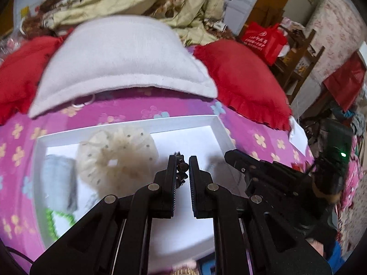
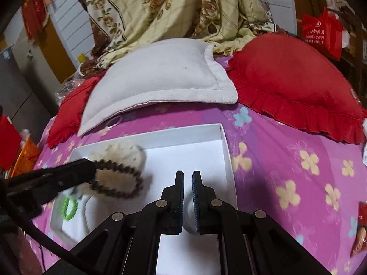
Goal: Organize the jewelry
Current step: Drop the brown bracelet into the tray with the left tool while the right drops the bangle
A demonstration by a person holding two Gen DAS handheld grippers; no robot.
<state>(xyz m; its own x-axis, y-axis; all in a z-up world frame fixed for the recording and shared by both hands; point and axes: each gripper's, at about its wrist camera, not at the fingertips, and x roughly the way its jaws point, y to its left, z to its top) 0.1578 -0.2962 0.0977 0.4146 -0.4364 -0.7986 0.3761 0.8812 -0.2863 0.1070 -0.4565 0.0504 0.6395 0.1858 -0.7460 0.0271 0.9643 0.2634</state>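
A white shallow box [image 1: 128, 126] lies on the purple flowered bedsheet; it also shows in the right wrist view [image 2: 220, 151]. My left gripper [image 1: 182, 160] is shut on a dark beaded bracelet [image 1: 181, 169] and holds it above the box; the bracelet hangs from it in the right wrist view [image 2: 121, 178]. In the box lie a cream mesh scrunchie [image 1: 117, 155], a pale blue fabric item [image 1: 58, 178] and a green bead bracelet [image 1: 51, 222]. My right gripper [image 2: 188, 175] is nearly closed and empty over the box's right half; it also shows in the left wrist view [image 1: 231, 155].
A white pillow [image 1: 123, 61] and red ruffled cushions [image 1: 247, 80] lie just behind the box. A thin ring [image 1: 83, 102] lies under the pillow's edge. A floral quilt [image 2: 174, 9] is heaped further back. Red bags and furniture stand right of the bed.
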